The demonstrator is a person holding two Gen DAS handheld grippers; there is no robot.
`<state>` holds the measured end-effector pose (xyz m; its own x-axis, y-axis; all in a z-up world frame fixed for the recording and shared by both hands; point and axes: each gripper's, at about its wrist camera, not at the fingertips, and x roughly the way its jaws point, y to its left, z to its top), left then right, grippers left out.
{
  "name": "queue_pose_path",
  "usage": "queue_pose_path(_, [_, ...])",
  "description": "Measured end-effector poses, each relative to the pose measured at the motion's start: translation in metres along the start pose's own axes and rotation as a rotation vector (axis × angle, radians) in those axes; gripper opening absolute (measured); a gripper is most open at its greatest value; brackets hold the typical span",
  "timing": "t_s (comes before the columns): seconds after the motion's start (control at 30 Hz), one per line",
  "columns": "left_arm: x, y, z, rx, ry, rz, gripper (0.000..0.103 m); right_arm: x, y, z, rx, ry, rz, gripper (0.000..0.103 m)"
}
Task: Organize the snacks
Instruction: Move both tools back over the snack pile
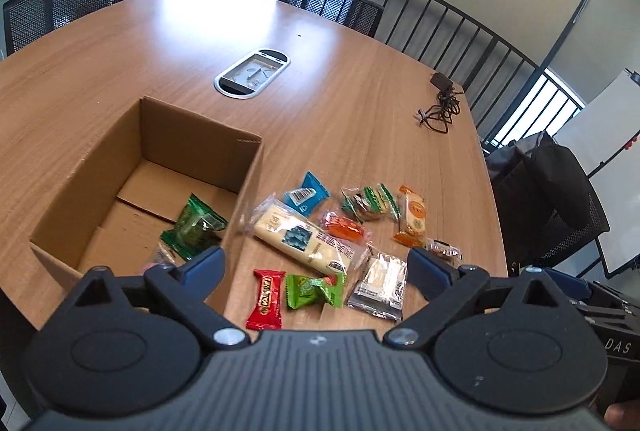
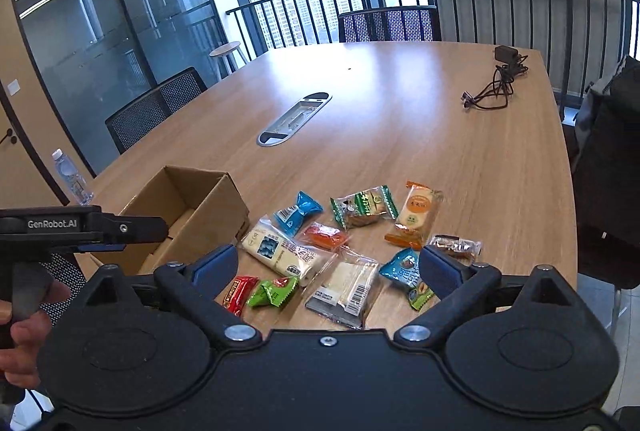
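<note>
An open cardboard box (image 1: pixel 240 187) (image 2: pixel 224 203) stands on the wooden table, with a green snack packet (image 1: pixel 194 229) inside it. Several snack packets lie to its right: a long white bar (image 1: pixel 308 239) (image 2: pixel 280 251), a blue packet (image 1: pixel 306 193) (image 2: pixel 298 211), a red candy (image 1: pixel 266 297) (image 2: pixel 238 293), a green candy (image 1: pixel 316 289) (image 2: pixel 274 291), a clear white packet (image 1: pixel 380 285) (image 2: pixel 346 287), an orange packet (image 1: pixel 412 217) (image 2: pixel 416 213). My left gripper (image 1: pixel 316 271) is open and empty above them. My right gripper (image 2: pixel 328 267) is open and empty too.
A black charger with a tangled cable (image 1: pixel 440 103) (image 2: pixel 496 83) lies at the far right of the table. A metal cable hatch (image 1: pixel 252 73) (image 2: pixel 294 119) sits mid-table. Chairs surround the table; a water bottle (image 2: pixel 72 177) stands at the left edge.
</note>
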<state>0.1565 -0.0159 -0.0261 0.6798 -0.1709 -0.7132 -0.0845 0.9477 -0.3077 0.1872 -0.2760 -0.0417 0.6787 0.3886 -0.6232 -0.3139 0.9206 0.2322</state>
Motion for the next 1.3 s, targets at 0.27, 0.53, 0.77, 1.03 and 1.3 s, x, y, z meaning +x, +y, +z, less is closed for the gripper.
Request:
queue_pose_path(0.27, [0.022,-0.007,-0.007,-0.009,0.048,-0.016,0.081,0.008,-0.015,-0.009,0.027,0.034,0.025,0.084])
queue_pose_path(0.53, [0.051,-0.011,-0.012,-0.026,0.105,-0.025,0.062,0.030,-0.028,-0.018,0.088,0.087,0.049,0.072])
queue_pose_path(0.77, [0.082,-0.016,-0.018,-0.020,0.149,-0.010,0.061,0.049,-0.038,-0.026,0.145,0.114,0.044,0.072])
queue_pose_path(1.03, [0.110,-0.018,-0.028,-0.008,0.191,0.010,0.058,0.063,-0.048,-0.032,0.157,0.117,0.003,0.072])
queue_pose_path(1.3, [0.131,-0.016,-0.041,0.001,0.235,0.026,0.051,0.069,-0.056,-0.036,0.098,0.136,-0.001,0.072])
